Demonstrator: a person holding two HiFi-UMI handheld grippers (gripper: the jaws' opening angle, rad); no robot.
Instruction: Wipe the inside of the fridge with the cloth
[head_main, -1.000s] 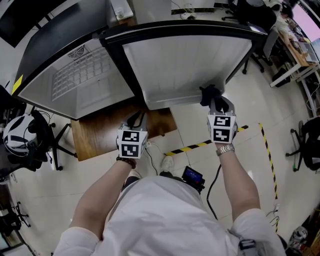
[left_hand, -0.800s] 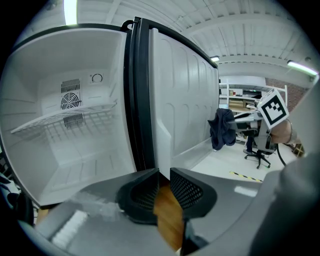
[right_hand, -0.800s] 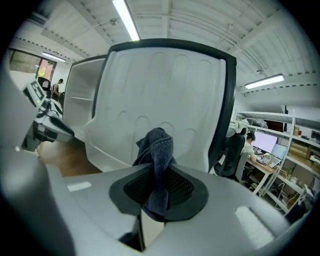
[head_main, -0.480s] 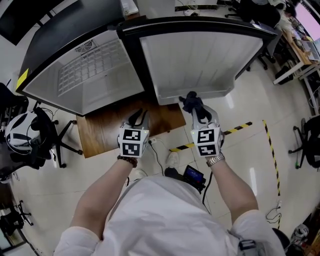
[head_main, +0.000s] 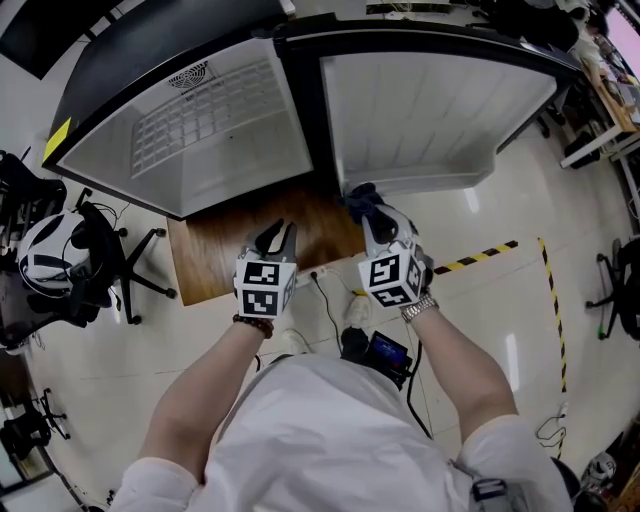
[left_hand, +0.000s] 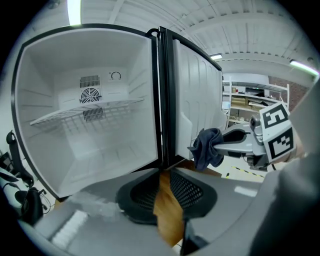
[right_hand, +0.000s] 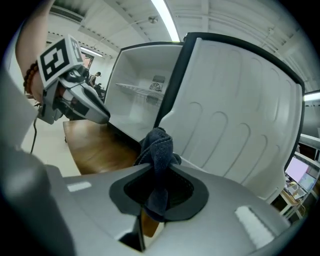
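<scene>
The dark cloth (head_main: 360, 200) is clamped in the closed jaws of the right gripper (head_main: 375, 222), at the near edge of the open fridge door (head_main: 430, 110). To its left, the left gripper (head_main: 277, 236) is seen slightly open and empty, above a wooden board (head_main: 220, 255), near the fridge (head_main: 200, 130).

No legible text or numbers — none anywhere.

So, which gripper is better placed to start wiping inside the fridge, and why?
Right. The right gripper is shut on the cloth, just in front of the open fridge; the left gripper, though nearby, holds nothing.
</scene>
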